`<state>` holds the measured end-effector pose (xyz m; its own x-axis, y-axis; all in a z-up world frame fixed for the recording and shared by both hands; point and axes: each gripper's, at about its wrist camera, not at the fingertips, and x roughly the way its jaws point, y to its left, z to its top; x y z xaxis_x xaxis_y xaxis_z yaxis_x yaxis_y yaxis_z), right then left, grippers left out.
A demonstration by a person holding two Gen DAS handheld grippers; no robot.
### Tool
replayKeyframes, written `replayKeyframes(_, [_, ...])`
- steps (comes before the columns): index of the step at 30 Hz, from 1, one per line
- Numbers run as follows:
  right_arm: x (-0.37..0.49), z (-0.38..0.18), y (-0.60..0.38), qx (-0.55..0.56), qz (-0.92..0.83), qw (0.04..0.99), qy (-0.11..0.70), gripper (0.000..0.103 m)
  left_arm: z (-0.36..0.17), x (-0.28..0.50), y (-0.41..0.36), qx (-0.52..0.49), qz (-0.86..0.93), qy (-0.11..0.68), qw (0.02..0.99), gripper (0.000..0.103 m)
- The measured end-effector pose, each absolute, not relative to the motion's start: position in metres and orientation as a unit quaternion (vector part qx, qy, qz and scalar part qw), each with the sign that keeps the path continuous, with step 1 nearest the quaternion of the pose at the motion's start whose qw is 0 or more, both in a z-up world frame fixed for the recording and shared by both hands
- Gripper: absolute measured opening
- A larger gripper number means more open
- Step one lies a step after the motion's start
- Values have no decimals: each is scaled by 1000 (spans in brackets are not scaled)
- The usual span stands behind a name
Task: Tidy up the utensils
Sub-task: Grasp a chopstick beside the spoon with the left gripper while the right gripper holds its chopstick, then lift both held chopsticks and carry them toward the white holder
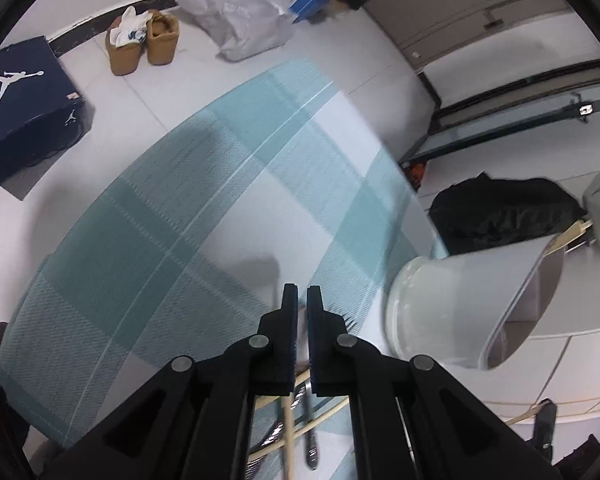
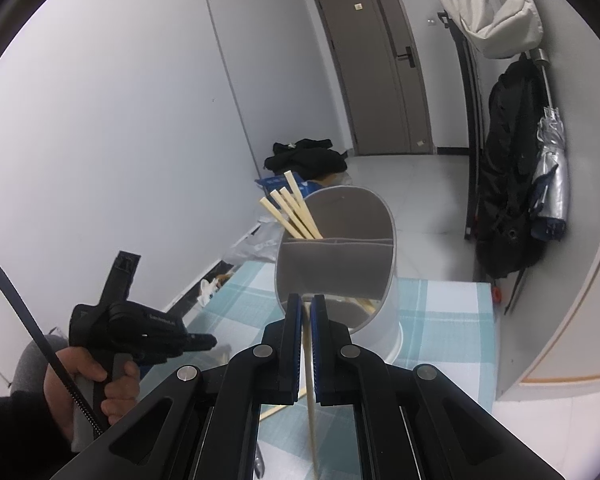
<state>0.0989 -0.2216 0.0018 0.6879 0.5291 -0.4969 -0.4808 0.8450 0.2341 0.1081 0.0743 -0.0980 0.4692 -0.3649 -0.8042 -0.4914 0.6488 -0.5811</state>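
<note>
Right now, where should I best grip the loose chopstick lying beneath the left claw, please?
Grip the chopstick mid-shaft from above, left claw straddling it crosswise: it lies flat on the cloth. Stay clear of where a second chopstick crosses it.

Both tongs angled downward — left tongs [image 1: 302,289] closed, right tongs [image 2: 306,298] clamped.

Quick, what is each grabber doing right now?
Left gripper: shut, holding nothing.
Right gripper: shut on a chopstick.
</note>
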Motion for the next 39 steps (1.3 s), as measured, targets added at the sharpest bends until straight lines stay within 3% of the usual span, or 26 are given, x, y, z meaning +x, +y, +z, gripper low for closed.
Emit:
replayKeyframes(2, [96,0,-222,45,275,918,284,4,-96,109,69,-387,47,522,758,14])
replayKeyframes(4, [95,-1,-222,45,275,917,285,4,-96,110,63,-359,48,527,769,42])
replayKeyframes(5, [94,-1,-221,45,276,916,287,4,-97,110,62,-354,48,529,770,48])
replayKeyframes(9, [92,-1,-220,39,277,917,284,4,-106,117,59,-349,35,540,765,48])
replayKeyframes(14, [91,0,-219,36,281,917,282,4,-109,123,56,-352,26,536,767,44])
replayKeyframes(16, [91,-1,-219,35,281,917,282,4,-112,124,56,-357,26,537,764,31])
replayKeyframes(20, [93,-2,-221,36,280,916,284,4,-113,122,59,-362,35,533,764,23])
replayKeyframes(24, [95,-5,-223,40,277,916,287,4,-114,123,60,-355,55,534,765,5])
replayKeyframes(28, [95,-7,-224,43,273,916,290,4,-113,124,58,-348,66,535,767,1])
replayKeyframes(39, [92,-5,-226,47,264,918,291,4,-99,121,60,-360,60,505,782,0])
